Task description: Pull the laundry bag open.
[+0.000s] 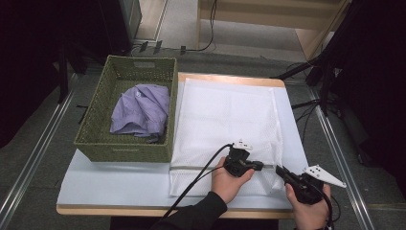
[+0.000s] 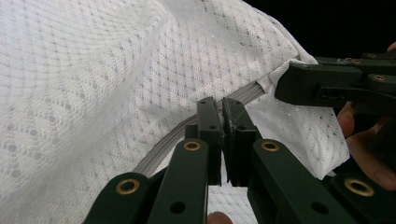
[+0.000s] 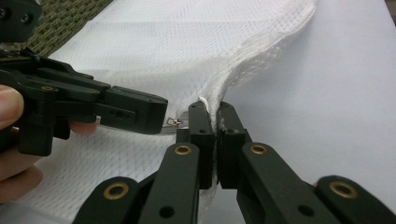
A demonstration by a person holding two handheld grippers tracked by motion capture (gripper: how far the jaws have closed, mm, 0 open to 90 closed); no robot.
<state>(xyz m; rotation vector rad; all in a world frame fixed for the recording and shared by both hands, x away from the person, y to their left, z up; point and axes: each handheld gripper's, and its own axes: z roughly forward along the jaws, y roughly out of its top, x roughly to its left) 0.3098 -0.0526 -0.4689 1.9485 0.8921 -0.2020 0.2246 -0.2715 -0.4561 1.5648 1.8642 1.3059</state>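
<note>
A white mesh laundry bag (image 1: 225,115) lies flat on the table, with a grey zipper (image 1: 201,167) running along its near end. My left gripper (image 1: 261,166) sits at the zipper's right end, shut on the small metal zipper pull (image 3: 175,122). In the left gripper view its jaws (image 2: 222,105) meet over the zipper tape (image 2: 159,147). Just to the right, my right gripper (image 1: 279,169) is shut on the bag's near right corner. In the right gripper view, mesh (image 3: 261,51) rises in a fold from between its jaws (image 3: 212,109).
A green woven basket (image 1: 119,151) stands on the table's left side with a crumpled purple shirt (image 1: 141,110) inside. The white tabletop (image 1: 110,182) shows bare in front of it. The table's front edge runs just below both hands. Cables trail on the floor.
</note>
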